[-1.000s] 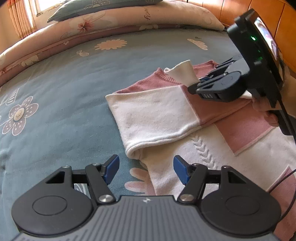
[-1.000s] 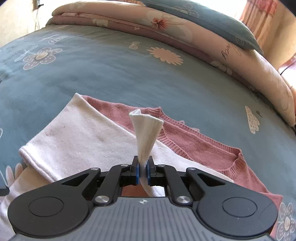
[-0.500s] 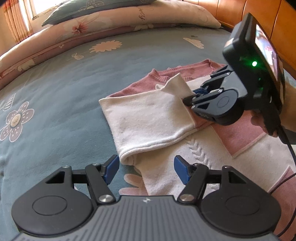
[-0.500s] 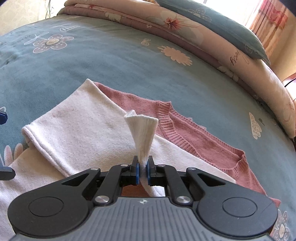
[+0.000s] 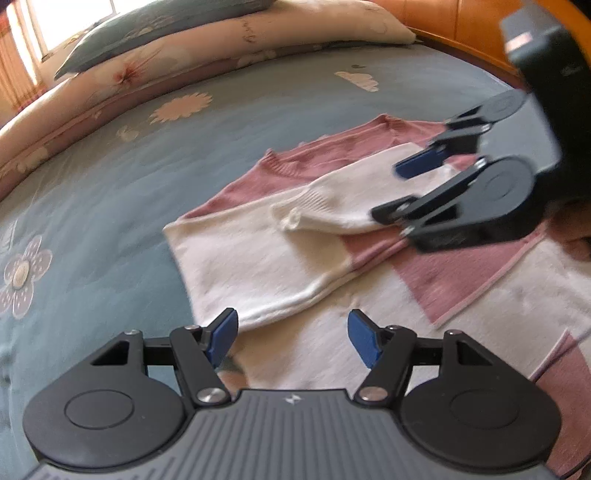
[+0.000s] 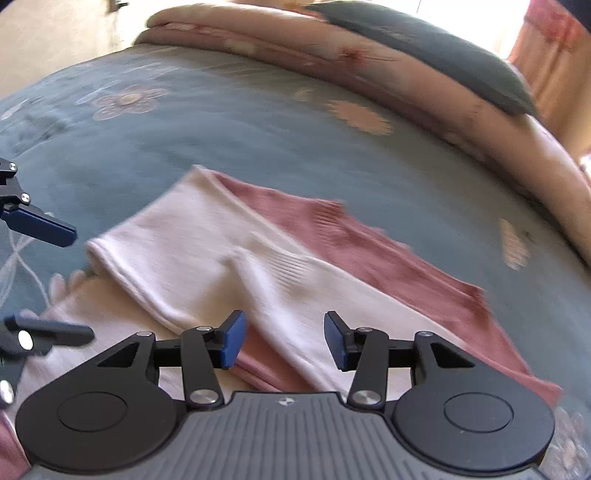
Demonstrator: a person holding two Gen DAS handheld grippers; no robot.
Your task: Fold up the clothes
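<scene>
A pink and white sweater point(image 5: 436, 280) point(image 6: 369, 254) lies flat on the blue flowered bedspread point(image 5: 110, 177). Its white sleeve point(image 5: 266, 258) point(image 6: 207, 258) is folded across the body, the ribbed cuff point(image 5: 325, 203) resting on the pink part. My right gripper point(image 6: 284, 338) point(image 5: 406, 192) hovers just above the sleeve, its jaws opening, the pads clear of the cloth. My left gripper point(image 5: 293, 338) stands open over the sweater's near white edge, with nothing pinched between its blue pads.
Folded floral quilts point(image 5: 221, 55) and a dark pillow point(image 5: 159, 33) lie along the far side of the bed. An orange wooden headboard point(image 5: 461, 26) rises at the right. A person's hand point(image 5: 576, 236) holds the right gripper.
The right gripper let go of the white cuff, which dropped flat onto the sweater, and the gripper drew back to the right. The left gripper stayed open and shifted slightly.
</scene>
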